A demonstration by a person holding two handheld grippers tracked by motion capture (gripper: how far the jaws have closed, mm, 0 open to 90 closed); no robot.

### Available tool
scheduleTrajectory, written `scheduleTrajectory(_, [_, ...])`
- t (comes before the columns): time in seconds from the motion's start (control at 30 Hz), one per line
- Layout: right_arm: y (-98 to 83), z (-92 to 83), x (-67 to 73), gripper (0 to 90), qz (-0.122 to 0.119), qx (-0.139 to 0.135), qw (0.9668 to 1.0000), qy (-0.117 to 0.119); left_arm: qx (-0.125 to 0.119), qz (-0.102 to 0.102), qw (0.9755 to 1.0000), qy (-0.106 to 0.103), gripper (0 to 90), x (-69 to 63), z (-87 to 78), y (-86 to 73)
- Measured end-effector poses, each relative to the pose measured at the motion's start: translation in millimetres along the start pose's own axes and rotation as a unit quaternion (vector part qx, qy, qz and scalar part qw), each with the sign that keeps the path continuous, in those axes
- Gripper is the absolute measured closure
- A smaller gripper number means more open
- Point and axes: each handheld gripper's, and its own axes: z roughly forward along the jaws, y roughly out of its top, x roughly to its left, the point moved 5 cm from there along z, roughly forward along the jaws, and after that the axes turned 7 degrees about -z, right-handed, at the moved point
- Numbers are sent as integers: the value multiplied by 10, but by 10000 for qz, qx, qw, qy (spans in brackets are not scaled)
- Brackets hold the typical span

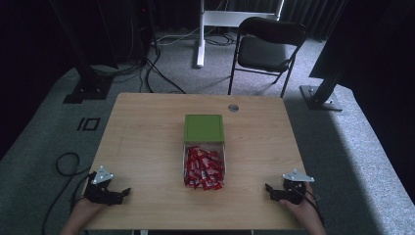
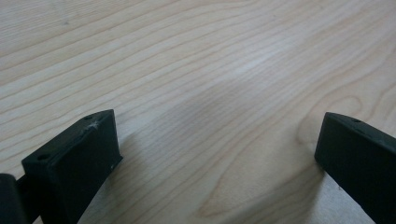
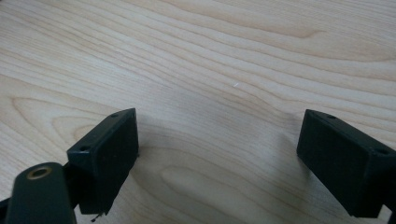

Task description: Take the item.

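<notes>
Hand-held gripper left (image 1: 122, 192) and right (image 1: 269, 188) both rest jaws apart on the bench (image 1: 147, 127); red packets (image 1: 203, 169) heaped mid-bench (green lid (image 1: 204, 128) behind) could spill if nudged.

Black chair (image 1: 270, 46) on grey carpet (image 1: 352, 147)

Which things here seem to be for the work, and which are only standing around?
Probably for the work:
- green box
- red packets
- left gripper, open
- right gripper, open

Only standing around:
- black chair
- floor cables
</notes>
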Motion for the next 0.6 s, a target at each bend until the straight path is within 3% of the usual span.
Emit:
scheduleTrajectory(0.33, [-1, 0, -1, 123, -2, 0, 10000, 1, 19, 172, 9997, -155, 7, -38, -9, -15])
scheduleTrajectory(0.6, [-1, 0, 0, 123, -2, 0, 10000, -1, 16, 190, 9996, -184, 7, -45, -9, -16])
